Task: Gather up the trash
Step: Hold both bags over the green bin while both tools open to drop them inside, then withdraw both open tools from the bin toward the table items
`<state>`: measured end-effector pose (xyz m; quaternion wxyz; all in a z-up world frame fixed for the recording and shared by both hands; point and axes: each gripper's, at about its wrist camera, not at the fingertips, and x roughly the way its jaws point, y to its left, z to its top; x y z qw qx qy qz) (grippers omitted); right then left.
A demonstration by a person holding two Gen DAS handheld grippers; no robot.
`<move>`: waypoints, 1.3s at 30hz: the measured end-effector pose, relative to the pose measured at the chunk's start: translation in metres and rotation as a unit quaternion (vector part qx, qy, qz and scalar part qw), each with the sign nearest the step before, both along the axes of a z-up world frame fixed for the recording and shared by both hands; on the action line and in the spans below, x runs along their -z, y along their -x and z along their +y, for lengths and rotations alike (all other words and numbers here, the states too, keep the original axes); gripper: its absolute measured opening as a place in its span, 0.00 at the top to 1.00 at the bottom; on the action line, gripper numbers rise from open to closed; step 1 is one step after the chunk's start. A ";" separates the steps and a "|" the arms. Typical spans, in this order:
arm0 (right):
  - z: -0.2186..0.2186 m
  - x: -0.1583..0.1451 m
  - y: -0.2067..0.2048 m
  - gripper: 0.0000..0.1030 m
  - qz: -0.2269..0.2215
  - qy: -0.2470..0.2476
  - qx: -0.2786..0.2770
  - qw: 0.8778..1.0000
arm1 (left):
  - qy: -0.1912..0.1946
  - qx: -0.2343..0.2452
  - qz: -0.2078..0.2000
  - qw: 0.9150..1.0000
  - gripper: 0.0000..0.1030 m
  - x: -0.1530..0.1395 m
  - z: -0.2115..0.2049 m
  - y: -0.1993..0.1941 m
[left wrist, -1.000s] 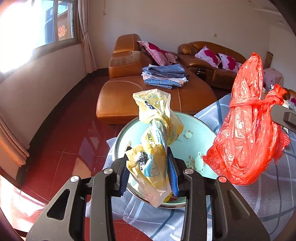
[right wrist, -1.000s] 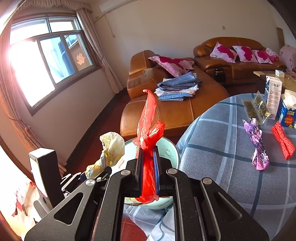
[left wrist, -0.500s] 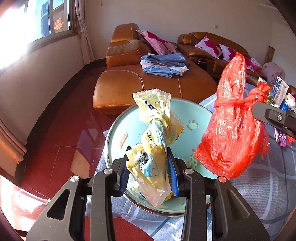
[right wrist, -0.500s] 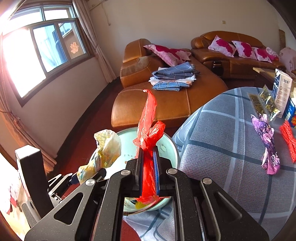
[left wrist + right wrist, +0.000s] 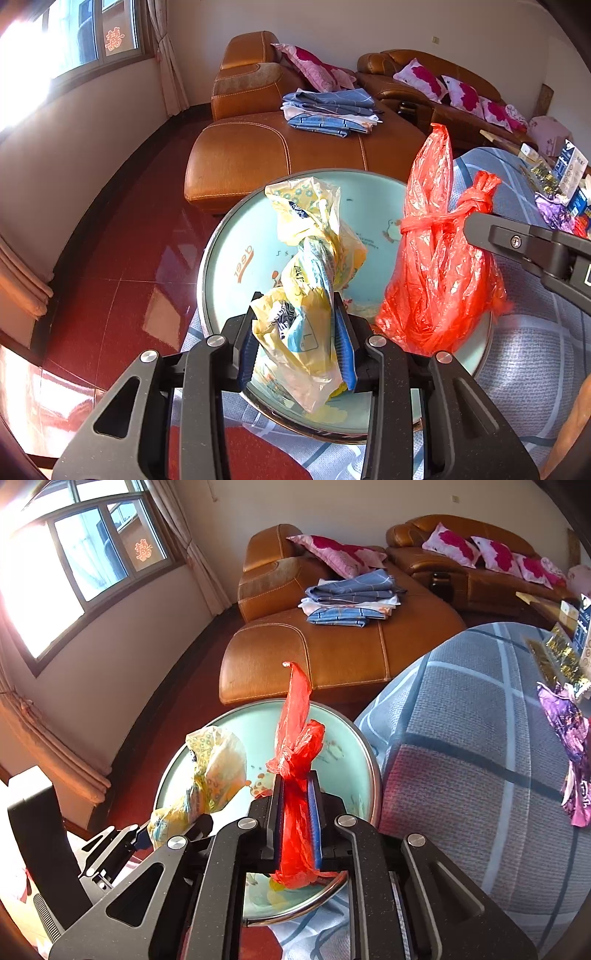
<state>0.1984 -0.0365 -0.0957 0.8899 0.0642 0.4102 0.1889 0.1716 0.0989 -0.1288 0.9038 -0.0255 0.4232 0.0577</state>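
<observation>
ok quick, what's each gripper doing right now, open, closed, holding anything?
Left gripper: closed on the yellow bag, over the basin.
Right gripper: jaws opening, the red bag between them, pads touching it.

The left wrist view is taken from just behind the left gripper [image 5: 299, 347], tilted downward over a pale green basin [image 5: 236, 266] that is seen close up. The right wrist view is set the same way behind the right gripper [image 5: 297, 823], and the same basin [image 5: 351, 746] is looked down on from its other side. The basin, the brown sofa [image 5: 258, 155] and the window wall are shared by both views, and each gripper is caught at the edge of the other's view.
</observation>
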 end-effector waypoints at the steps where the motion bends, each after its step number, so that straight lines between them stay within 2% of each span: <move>1: -0.002 0.000 0.001 0.79 -0.003 -0.003 0.002 1.000 | 0.000 0.000 0.000 1.000 0.66 0.000 0.001 0.000; 2: -0.005 -0.001 0.002 0.70 -0.006 -0.008 0.004 1.000 | 0.000 -0.001 0.000 1.000 0.66 0.000 0.002 0.000; 4: -0.010 -0.002 0.004 0.63 -0.013 -0.014 0.009 1.000 | 0.001 -0.002 0.001 1.000 0.66 0.001 0.003 0.000; 13: -0.028 -0.008 0.024 0.64 -0.030 -0.020 0.034 0.999 | -0.005 0.001 0.001 1.000 0.64 0.006 -0.001 0.004; 14: -0.031 -0.010 0.027 0.64 -0.034 -0.018 0.039 0.998 | -0.006 0.001 0.000 1.000 0.60 0.006 -0.001 0.004; 15: -0.032 -0.011 0.031 0.64 -0.038 -0.017 0.043 0.998 | -0.009 -0.002 -0.002 1.000 0.51 0.006 -0.001 0.004; 17: -0.039 -0.013 0.040 0.64 -0.043 -0.018 0.052 0.998 | -0.012 -0.005 -0.007 1.000 0.43 0.004 -0.001 0.006; 20: -0.049 -0.014 0.048 0.63 -0.045 -0.023 0.061 0.997 | -0.021 -0.005 -0.013 1.000 0.36 0.001 -0.005 0.008; 25: -0.063 -0.016 0.061 0.61 -0.051 -0.028 0.080 0.995 | -0.033 -0.010 -0.021 0.999 0.29 -0.005 -0.009 0.014; 33: -0.085 -0.022 0.076 0.48 -0.063 -0.034 0.110 0.991 | -0.041 -0.014 -0.041 0.998 0.16 -0.023 -0.016 0.028; 39: -0.095 -0.027 0.085 0.46 -0.068 -0.036 0.121 0.990 | -0.033 -0.011 -0.037 0.999 0.14 -0.027 -0.023 0.036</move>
